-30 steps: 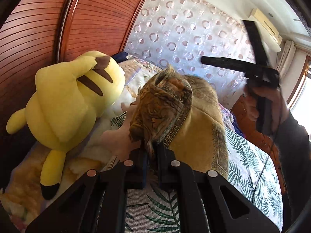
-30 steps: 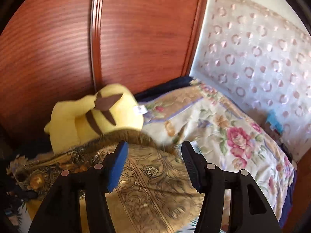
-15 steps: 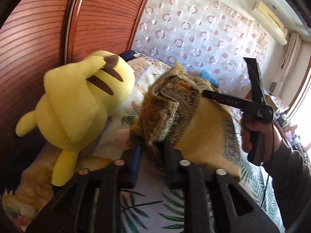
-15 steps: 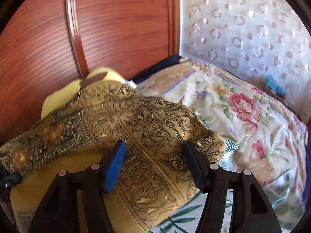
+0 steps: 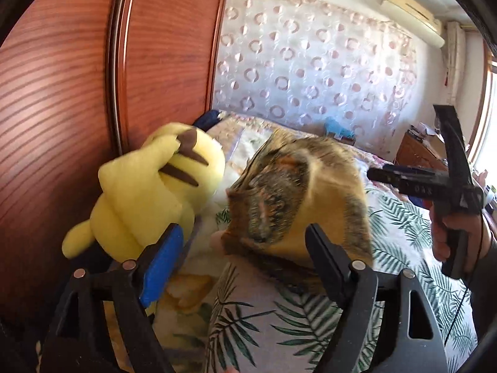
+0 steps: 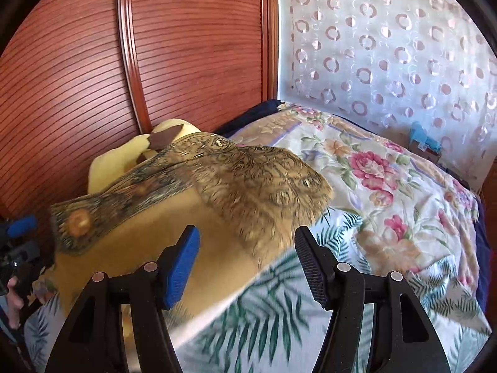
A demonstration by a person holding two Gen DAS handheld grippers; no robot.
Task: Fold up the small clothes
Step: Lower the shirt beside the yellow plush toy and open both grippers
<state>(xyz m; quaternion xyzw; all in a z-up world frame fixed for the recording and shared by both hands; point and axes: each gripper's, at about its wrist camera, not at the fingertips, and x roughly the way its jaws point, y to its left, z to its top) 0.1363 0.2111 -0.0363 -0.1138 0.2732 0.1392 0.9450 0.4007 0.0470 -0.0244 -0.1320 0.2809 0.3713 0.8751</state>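
A small tan and gold patterned garment (image 5: 298, 205) lies bunched on the leaf-print sheet (image 5: 400, 233), blurred by motion. My left gripper (image 5: 242, 261) is open just in front of it, holding nothing. In the right wrist view the garment (image 6: 223, 192) spreads over the sheet, and my right gripper (image 6: 248, 264) is open just above its near edge. The right gripper also shows in the left wrist view (image 5: 372, 174), to the right of the garment.
A yellow plush toy (image 5: 149, 195) leans against the wooden wardrobe (image 5: 62, 108) at the left, touching the garment's left side. A floral quilt (image 6: 388, 180) covers the far bed. A patterned curtain (image 6: 388, 46) hangs behind. A wooden cabinet (image 5: 416, 152) stands at the right.
My left gripper opened and let go of the garment, which dropped onto the bed. The right gripper stayed open and pulled back a little.
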